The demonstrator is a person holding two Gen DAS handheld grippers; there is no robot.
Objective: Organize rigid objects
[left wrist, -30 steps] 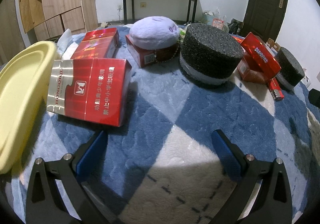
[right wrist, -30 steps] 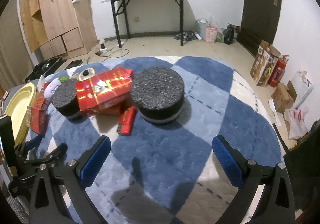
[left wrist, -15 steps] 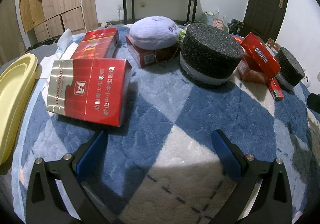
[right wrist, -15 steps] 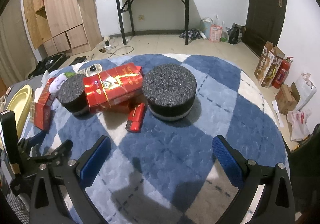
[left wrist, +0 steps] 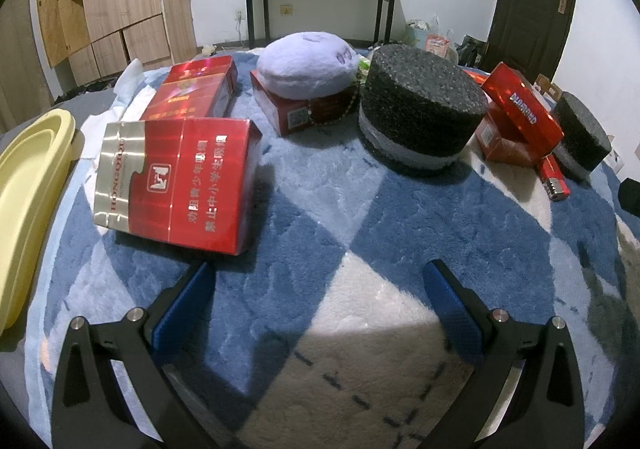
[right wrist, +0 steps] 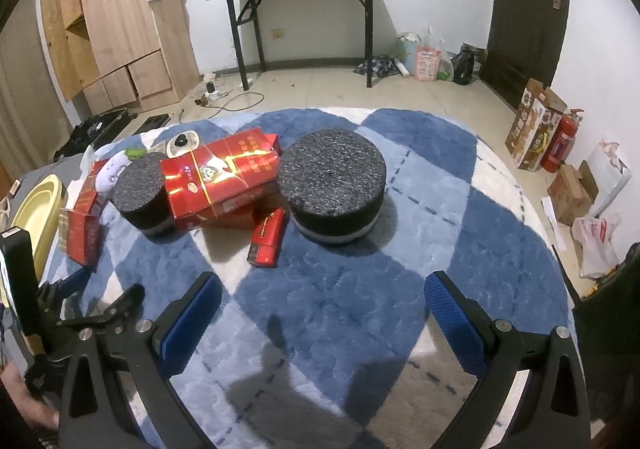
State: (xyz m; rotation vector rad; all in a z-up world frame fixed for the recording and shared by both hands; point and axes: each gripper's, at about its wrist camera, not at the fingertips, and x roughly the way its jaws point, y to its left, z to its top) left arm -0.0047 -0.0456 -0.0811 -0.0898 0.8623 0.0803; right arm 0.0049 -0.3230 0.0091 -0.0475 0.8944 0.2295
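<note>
White walls, a dark door and a black-legged folding table (right wrist: 300, 5) frame the room; up front, a plush round rug in blue and white diamonds (left wrist: 320, 233) carries the clutter. Both grippers hover low over it with nothing between their blue pads. The left gripper (left wrist: 320, 297) has its fingers spread wide, and the left finger's tip sits just beside the near corner of a red-and-silver cigarette carton (left wrist: 176, 181) lying flat. The right gripper (right wrist: 322, 307) is likewise wide apart above bare rug.

Beyond the carton lies a second red carton (left wrist: 192, 93), then a pale purple plush cushion (left wrist: 308, 63) resting on a red box (left wrist: 304, 111). To the right stands a large black foam cylinder with a grey band (left wrist: 420, 113) — and past it a tilted red box (left wrist: 522, 107) leans over another box, with a red lighter (left wrist: 554, 179) and a smaller black foam cylinder (left wrist: 582, 137) just beside. A yellow plastic tray (left wrist: 28, 185) sits at the rug's left edge.
</note>
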